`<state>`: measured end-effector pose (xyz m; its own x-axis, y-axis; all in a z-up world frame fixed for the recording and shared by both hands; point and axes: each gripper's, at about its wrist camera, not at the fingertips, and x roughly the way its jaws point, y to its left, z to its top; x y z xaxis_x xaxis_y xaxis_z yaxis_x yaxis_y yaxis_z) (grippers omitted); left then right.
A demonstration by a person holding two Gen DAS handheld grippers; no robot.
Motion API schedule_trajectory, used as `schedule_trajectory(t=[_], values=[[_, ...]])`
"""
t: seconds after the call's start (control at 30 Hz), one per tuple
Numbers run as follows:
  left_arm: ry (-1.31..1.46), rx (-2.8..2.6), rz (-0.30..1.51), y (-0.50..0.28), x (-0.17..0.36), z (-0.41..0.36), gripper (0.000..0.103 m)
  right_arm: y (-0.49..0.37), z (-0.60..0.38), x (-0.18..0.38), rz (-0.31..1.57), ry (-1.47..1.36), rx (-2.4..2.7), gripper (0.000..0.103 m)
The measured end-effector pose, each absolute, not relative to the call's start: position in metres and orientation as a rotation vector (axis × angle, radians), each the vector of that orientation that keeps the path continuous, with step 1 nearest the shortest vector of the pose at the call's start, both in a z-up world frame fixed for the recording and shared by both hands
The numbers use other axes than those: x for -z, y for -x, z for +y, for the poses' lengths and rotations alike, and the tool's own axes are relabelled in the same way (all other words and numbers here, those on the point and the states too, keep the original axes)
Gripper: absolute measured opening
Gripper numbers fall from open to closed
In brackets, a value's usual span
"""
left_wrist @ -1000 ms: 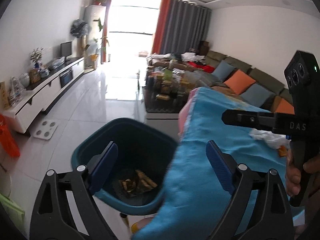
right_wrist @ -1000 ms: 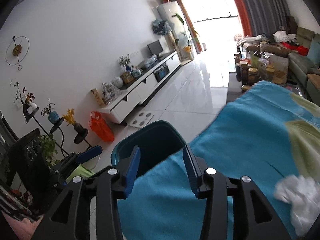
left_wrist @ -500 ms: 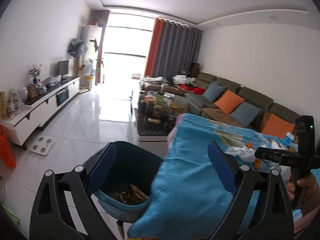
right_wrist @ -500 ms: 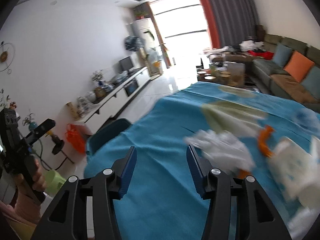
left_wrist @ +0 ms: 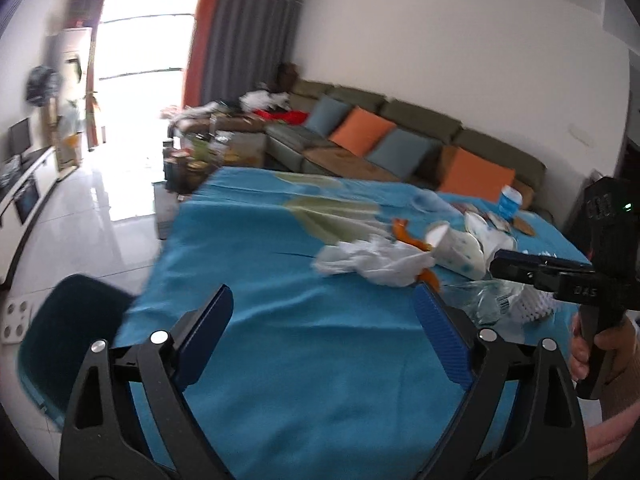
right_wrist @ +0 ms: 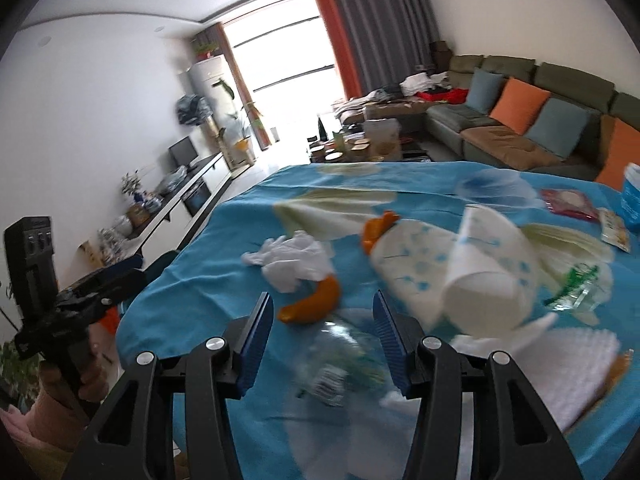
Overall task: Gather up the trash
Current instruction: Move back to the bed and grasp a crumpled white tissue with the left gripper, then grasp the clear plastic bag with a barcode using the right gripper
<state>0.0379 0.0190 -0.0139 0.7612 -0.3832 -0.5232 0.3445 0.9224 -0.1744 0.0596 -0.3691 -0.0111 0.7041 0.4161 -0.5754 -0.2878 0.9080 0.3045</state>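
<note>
Trash lies on a table with a blue cloth: a crumpled white tissue, orange peel, a tipped paper cup with blue dots, a clear plastic bottle and white foam netting. My right gripper is open and empty, just above the bottle and peel. My left gripper is open and empty over the bare cloth, left of the tissue. The dark teal bin stands on the floor at the table's left edge.
A blue-labelled tub and flat packets lie at the far right of the table. A sofa with orange and blue cushions runs along the right wall. A cluttered coffee table stands beyond. A white TV unit lines the left wall.
Both grippers have swung away from the bin toward the trash on the table. The right gripper has come down close over the bottle and peel. Both stay open.
</note>
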Motion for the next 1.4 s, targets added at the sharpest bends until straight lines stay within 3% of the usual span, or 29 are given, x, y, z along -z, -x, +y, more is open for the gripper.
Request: schedule_trajectory(t=[0.3, 0.5, 0.57, 0.73, 0.87, 1.0, 1.4], values=[[0.036, 0.516, 0.705, -0.097, 0.033, -0.048, 0.085, -0.064, -0.385, 0.023, 0.716, -0.206, -0.384, 0.050], [0.028, 0.513, 0.810, -0.132, 0.050, -0.070, 0.077, -0.065, -0.385, 0.029, 0.739, -0.204, -0.404, 0.050], [0.038, 0.524, 0.853, -0.141, 0.058, -0.074, 0.071, -0.065, -0.382, 0.031, 0.749, -0.200, -0.415, 0.050], [0.040, 0.533, 0.916, -0.150, 0.072, -0.078, 0.039, -0.063, -0.375, 0.038, 0.784, -0.181, -0.430, 0.050], [0.049, 0.542, 0.909, -0.148, 0.073, -0.078, 0.025, -0.060, -0.375, 0.042, 0.802, -0.172, -0.418, 0.050], [0.047, 0.534, 0.884, -0.141, 0.070, -0.073, 0.020, -0.057, -0.376, 0.042, 0.807, -0.189, -0.416, 0.048], [0.051, 0.489, 0.793, -0.099, 0.049, -0.037, 0.020, -0.058, -0.378, 0.043, 0.808, -0.244, -0.442, 0.023]])
